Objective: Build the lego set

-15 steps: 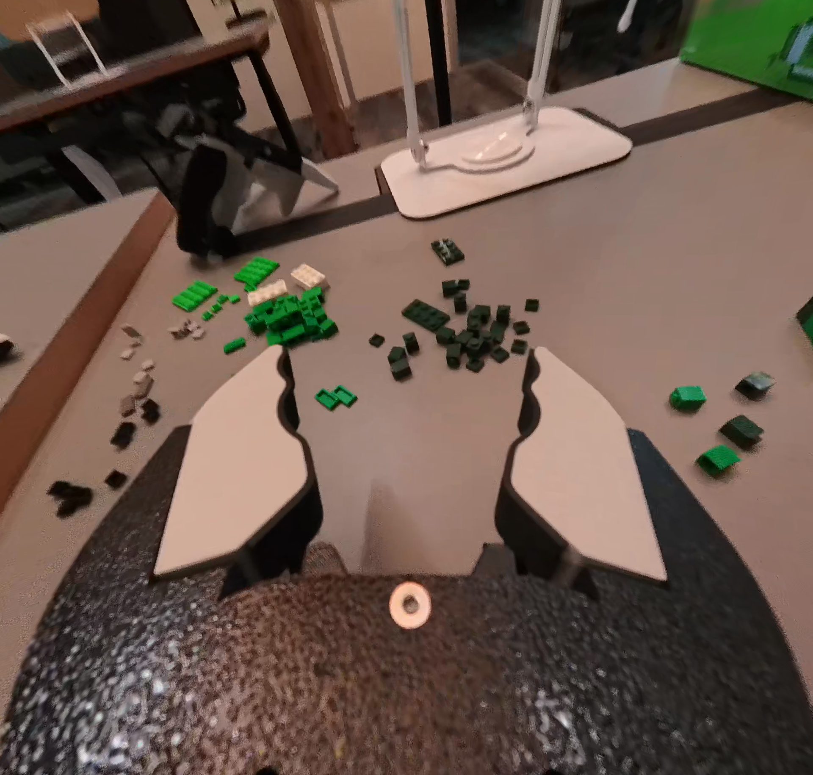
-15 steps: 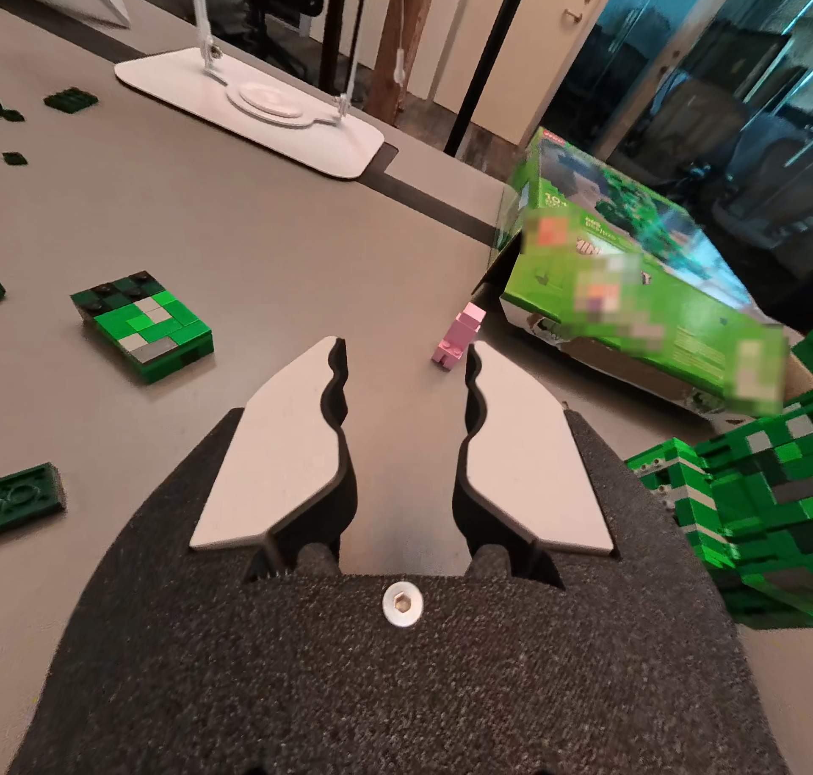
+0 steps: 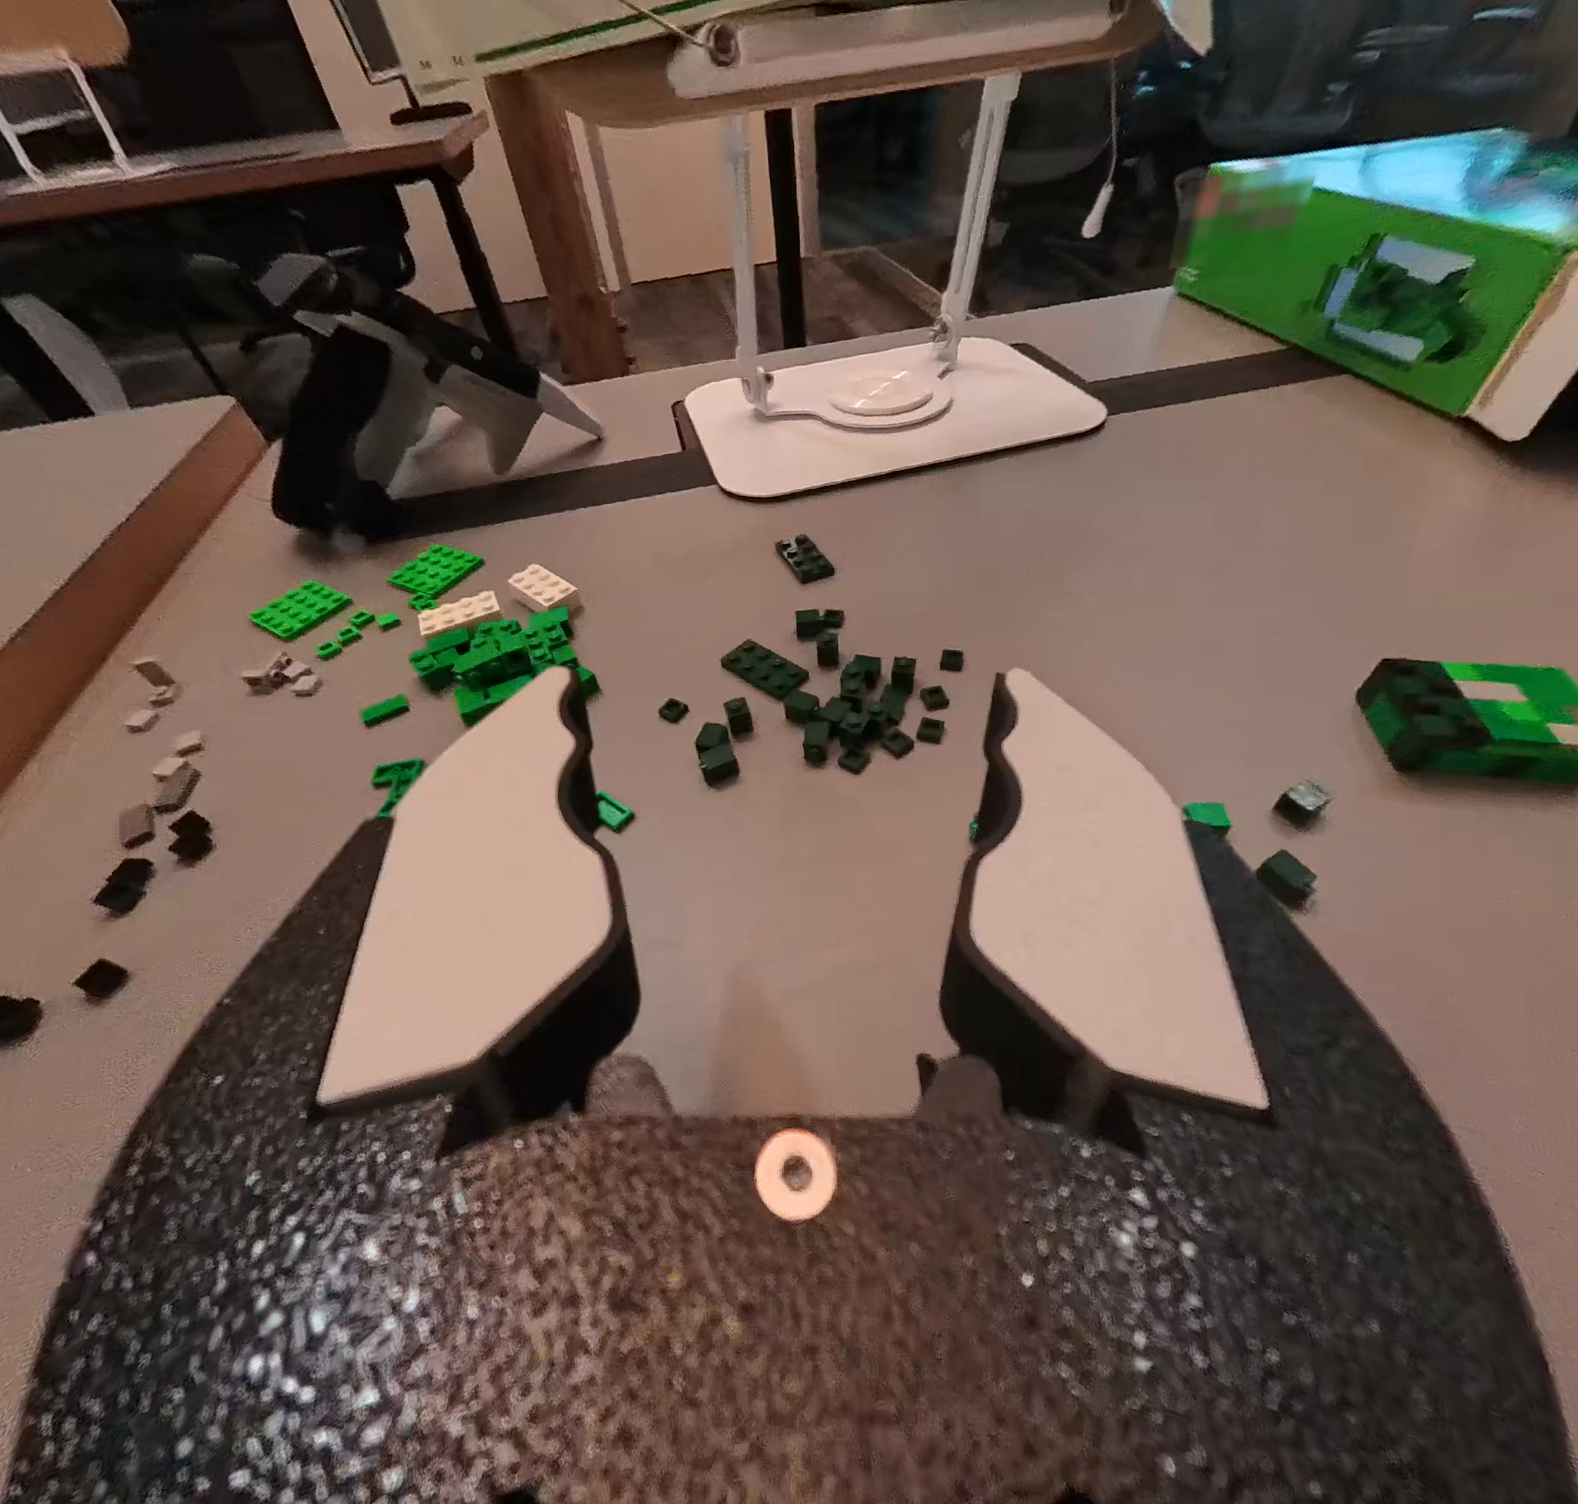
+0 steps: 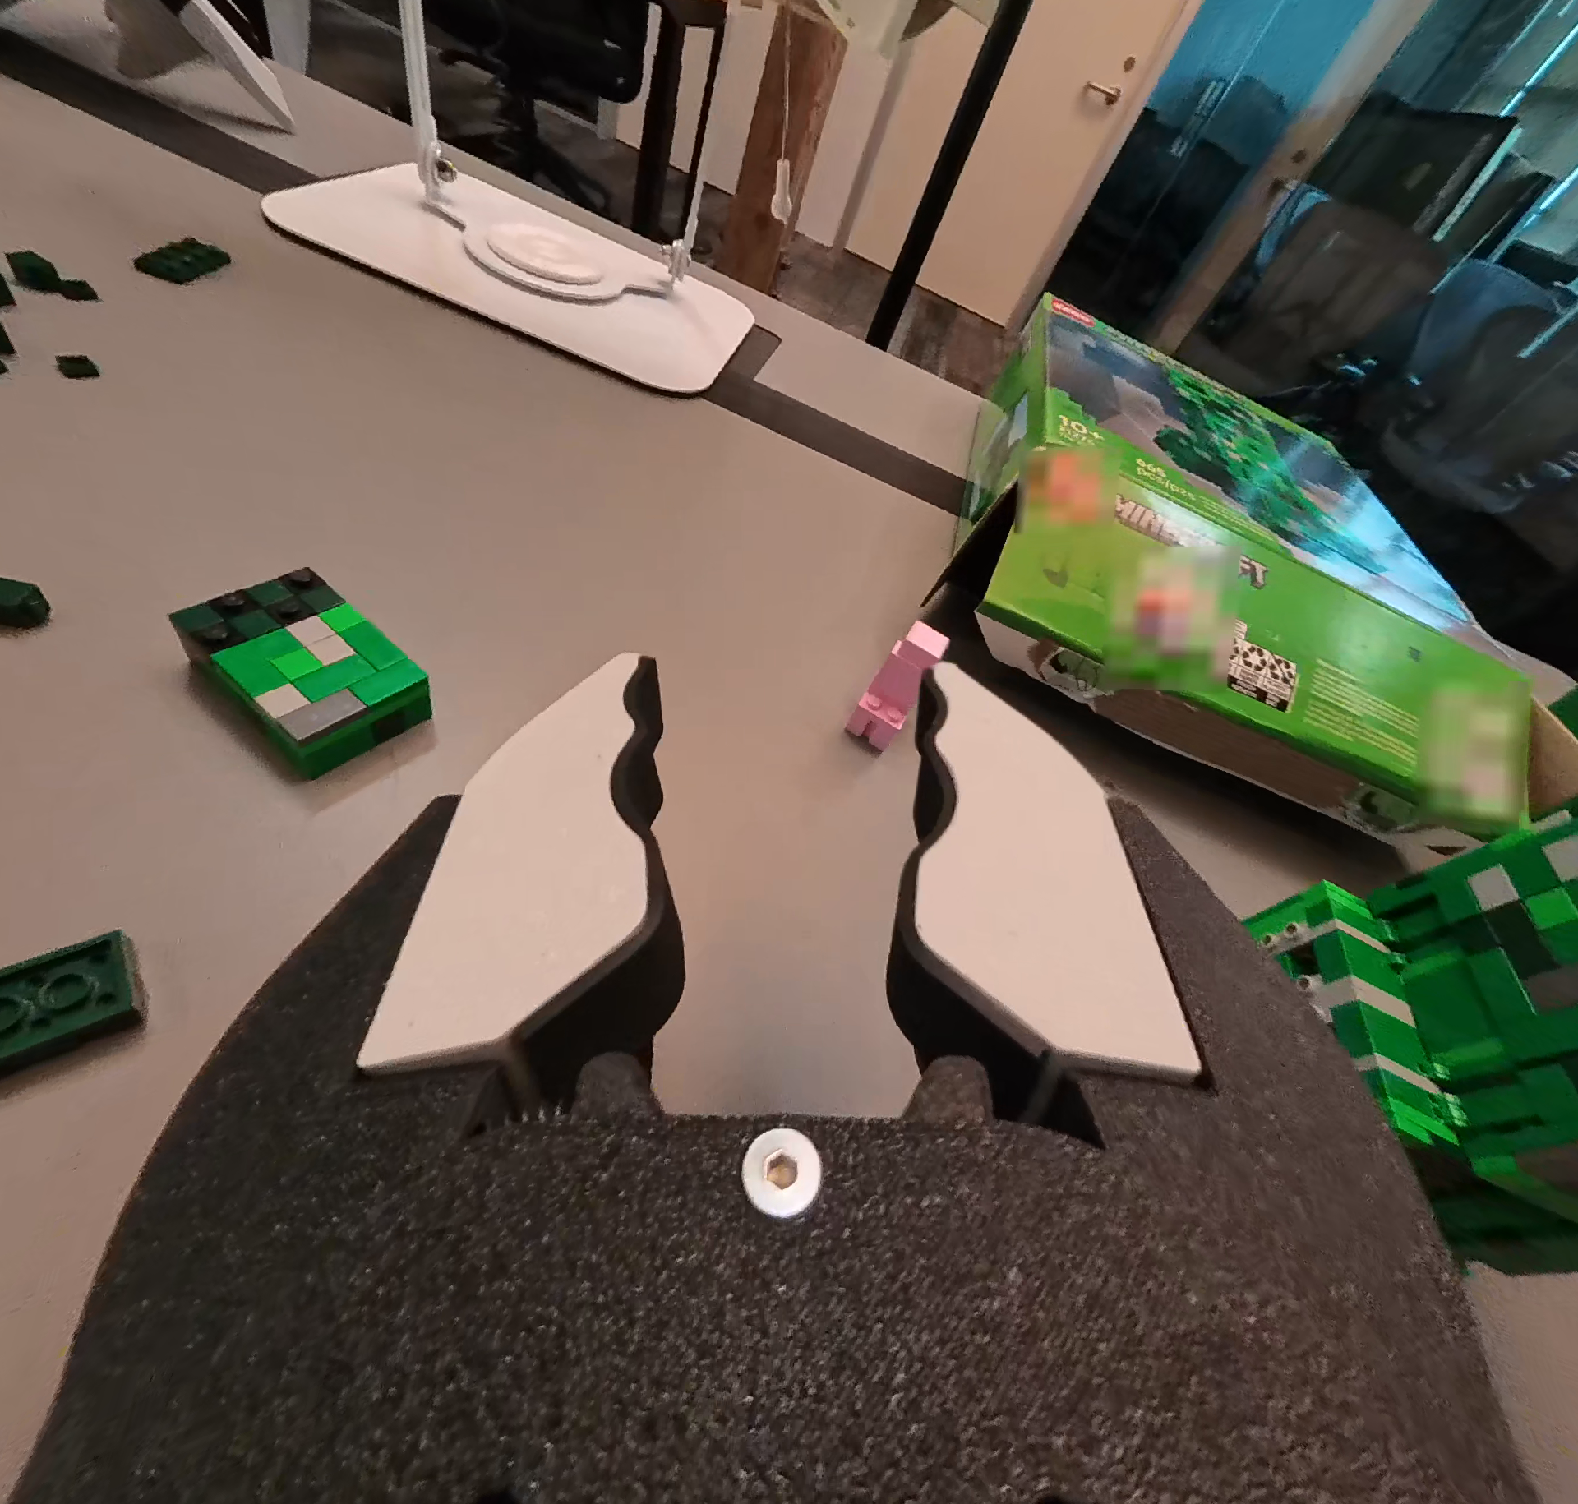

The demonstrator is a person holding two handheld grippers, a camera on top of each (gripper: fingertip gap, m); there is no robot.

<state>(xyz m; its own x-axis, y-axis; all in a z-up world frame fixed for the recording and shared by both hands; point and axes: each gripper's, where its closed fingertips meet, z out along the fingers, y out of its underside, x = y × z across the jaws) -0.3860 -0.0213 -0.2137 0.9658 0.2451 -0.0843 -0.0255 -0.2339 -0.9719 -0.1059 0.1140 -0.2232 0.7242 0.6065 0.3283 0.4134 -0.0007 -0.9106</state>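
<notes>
My left gripper is open and empty above the table, just short of a pile of dark green small bricks. A pile of bright green bricks with white bricks lies to its left. A small flat green and grey panel lies on the table; it also shows in the left wrist view. My right gripper is open and empty, with a pink figure just ahead by its right fingertip. A large built green block sits at the right.
The green set box lies behind the pink figure. A white stand base sits at the back middle. Grey and black small pieces lie at the left. A dark green plate lies near the right gripper's left side. The large built green block lies around 15 cm away from my right fingertips.
The left wrist view has tilted up and drawn back, so the stand, the box and the flat panel now show. The right gripper's jaws have opened a little wider.
</notes>
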